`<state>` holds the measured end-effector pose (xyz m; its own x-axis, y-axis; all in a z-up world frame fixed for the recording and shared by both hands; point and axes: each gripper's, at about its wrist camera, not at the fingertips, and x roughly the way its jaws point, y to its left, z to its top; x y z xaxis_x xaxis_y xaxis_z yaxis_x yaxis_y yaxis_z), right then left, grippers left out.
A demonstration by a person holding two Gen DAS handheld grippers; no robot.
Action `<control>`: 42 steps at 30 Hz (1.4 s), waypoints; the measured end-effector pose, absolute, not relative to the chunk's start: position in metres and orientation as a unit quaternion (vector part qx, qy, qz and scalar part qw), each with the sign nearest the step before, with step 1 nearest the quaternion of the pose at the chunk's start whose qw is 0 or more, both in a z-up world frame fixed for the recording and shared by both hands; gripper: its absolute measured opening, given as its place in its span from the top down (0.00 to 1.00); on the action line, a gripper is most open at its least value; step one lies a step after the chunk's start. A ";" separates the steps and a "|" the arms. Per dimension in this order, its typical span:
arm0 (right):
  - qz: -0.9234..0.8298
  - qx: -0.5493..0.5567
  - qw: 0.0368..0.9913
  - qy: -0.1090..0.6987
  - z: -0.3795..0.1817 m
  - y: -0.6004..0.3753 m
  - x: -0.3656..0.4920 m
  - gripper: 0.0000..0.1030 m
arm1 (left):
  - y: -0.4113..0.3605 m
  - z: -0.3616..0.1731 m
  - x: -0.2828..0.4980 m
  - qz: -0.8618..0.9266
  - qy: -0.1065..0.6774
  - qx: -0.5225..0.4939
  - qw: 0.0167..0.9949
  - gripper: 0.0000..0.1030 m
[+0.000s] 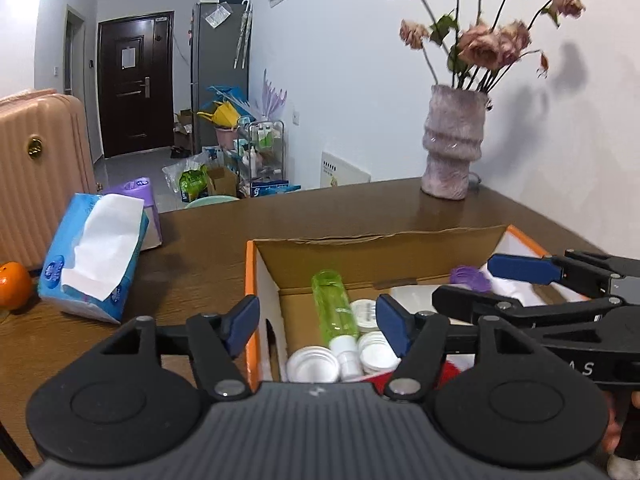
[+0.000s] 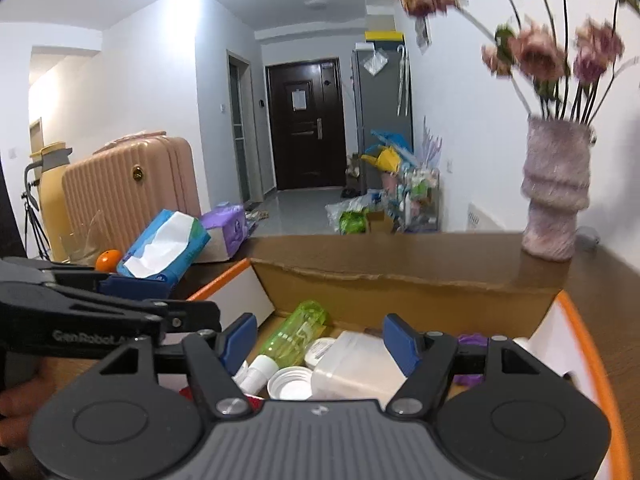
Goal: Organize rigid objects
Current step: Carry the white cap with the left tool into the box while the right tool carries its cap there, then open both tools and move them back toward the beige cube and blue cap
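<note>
Both grippers — left (image 1: 318, 326) & right (image 2: 320, 340) — apart, holding nothing; I'd drop onto the green bottle (image 1: 334, 306), frame center, w/ pads clear of the box (image 1: 250, 280) wall.

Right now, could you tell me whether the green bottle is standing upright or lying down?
Lying down: the green bottle rests on its side inside the cardboard box, white cap end toward the camera.

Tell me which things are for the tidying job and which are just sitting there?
For the job: orange-edged cardboard box, clear green plastic bottle, white round plastic lids, translucent white plastic container, purple plastic piece.

Just lying about: blue tissue pack, orange fruit, fuzzy pink vase, pink ribbed suitcase.
</note>
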<state>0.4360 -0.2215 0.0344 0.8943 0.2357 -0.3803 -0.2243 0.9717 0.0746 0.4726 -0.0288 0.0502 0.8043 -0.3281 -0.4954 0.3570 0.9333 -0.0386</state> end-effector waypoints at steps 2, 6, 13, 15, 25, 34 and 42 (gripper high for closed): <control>0.114 0.007 0.975 0.191 0.045 -0.225 0.420 0.33 | -0.030 0.058 0.458 -0.181 0.249 0.031 0.951 0.35; 0.099 -0.001 0.978 0.184 0.062 -0.235 0.383 0.33 | -0.030 0.078 0.423 -0.183 0.231 0.024 0.955 0.31; 0.061 -0.002 0.982 0.181 0.078 -0.255 0.302 0.33 | -0.019 0.102 0.343 -0.152 0.180 0.023 0.972 0.21; 0.055 -0.004 0.982 0.183 0.078 -0.254 0.279 0.33 | -0.016 0.104 0.317 -0.150 0.176 0.019 0.973 0.21; 0.033 -0.005 0.984 0.174 0.068 -0.234 0.170 0.30 | -0.006 0.074 0.204 -0.149 0.181 0.002 0.972 0.16; 0.026 0.032 0.981 0.192 0.042 -0.229 0.086 0.26 | 0.005 0.048 0.125 -0.159 0.162 0.017 0.974 0.03; -0.005 0.043 0.976 0.213 0.024 -0.244 0.085 0.20 | -0.006 0.027 0.135 -0.181 0.202 0.013 0.962 0.02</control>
